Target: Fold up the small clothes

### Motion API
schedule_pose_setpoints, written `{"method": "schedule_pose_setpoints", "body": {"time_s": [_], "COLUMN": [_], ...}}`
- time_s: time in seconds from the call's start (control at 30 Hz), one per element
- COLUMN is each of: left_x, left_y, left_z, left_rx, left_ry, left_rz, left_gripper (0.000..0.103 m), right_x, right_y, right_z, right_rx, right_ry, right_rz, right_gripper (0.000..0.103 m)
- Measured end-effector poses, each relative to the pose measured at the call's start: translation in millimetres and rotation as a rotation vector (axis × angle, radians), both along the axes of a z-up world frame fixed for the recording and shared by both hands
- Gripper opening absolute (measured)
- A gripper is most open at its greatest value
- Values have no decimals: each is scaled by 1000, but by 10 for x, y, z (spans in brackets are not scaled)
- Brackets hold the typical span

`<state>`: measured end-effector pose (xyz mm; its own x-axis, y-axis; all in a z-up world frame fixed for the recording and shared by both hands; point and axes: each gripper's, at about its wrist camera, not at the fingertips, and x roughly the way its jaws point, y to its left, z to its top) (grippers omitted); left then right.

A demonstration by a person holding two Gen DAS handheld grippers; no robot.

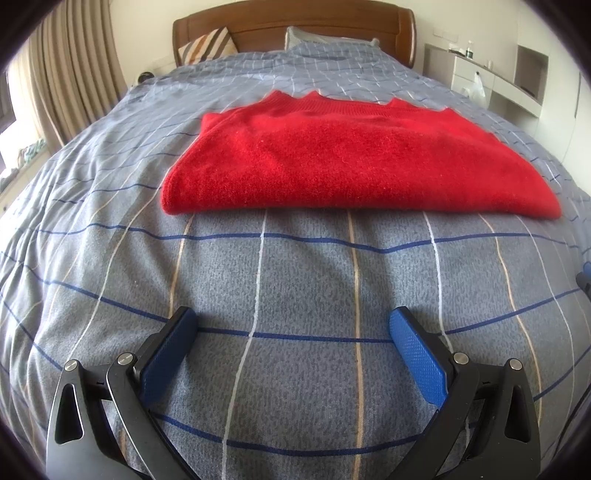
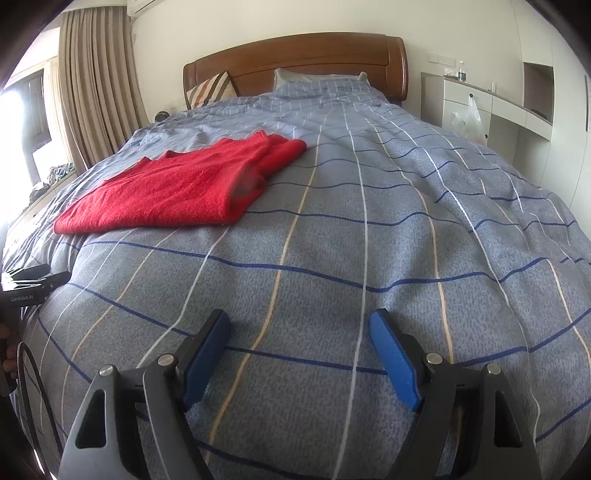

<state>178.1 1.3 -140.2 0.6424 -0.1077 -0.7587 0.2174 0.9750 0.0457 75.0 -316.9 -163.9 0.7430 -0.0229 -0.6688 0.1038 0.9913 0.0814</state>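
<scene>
Red knit sweater, folded flat into a rough rectangle, lying on the grey-blue checked duvet around the middle of the bed's length, nearer the curtain-side edge than the shelf-side edge; folded edge toward the foot, ribbed hem and jagged ends toward the headboard

Seen from the right wrist view as the same sweater, one end doubled over with layers showing at its open side, touching nothing but the duvet

Left gripper over the foot end of the duvet, blue-padded fingers spread wide apart, nothing between them, well short of the sweater's near edge; whether touching the cover cannot be told

Right gripper also near the foot end, toward the shelf-side, fingers likewise parted wide and holding nothing, well apart from the sweater

Black body of the left gripper visible at the left rim of the right wrist view, marked with small white lettering, too small to read surely

Beyond the sweater: brown wooden headboard at the far edge, striped cushion leaning in its curtain-side corner, pillow in matching check beside it

Beige curtains past the left edge of the bed, white shelving unit past the right edge with a plastic bag hanging at its front
</scene>
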Motion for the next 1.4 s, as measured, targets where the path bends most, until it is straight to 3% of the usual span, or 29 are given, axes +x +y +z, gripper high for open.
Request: {"method": "schedule_pose_setpoints", "body": {"time_s": [1.4], "left_x": [-73], "left_y": [-6], "left_z": [16], "left_rx": [15], "left_ry": [-39], "left_rz": [11], "left_gripper": [102], "right_x": [-34], "right_y": [0], "right_z": [-8], "right_rx": [-5], "right_ry": [-8], "right_rz": [-8], "right_gripper": [78]}}
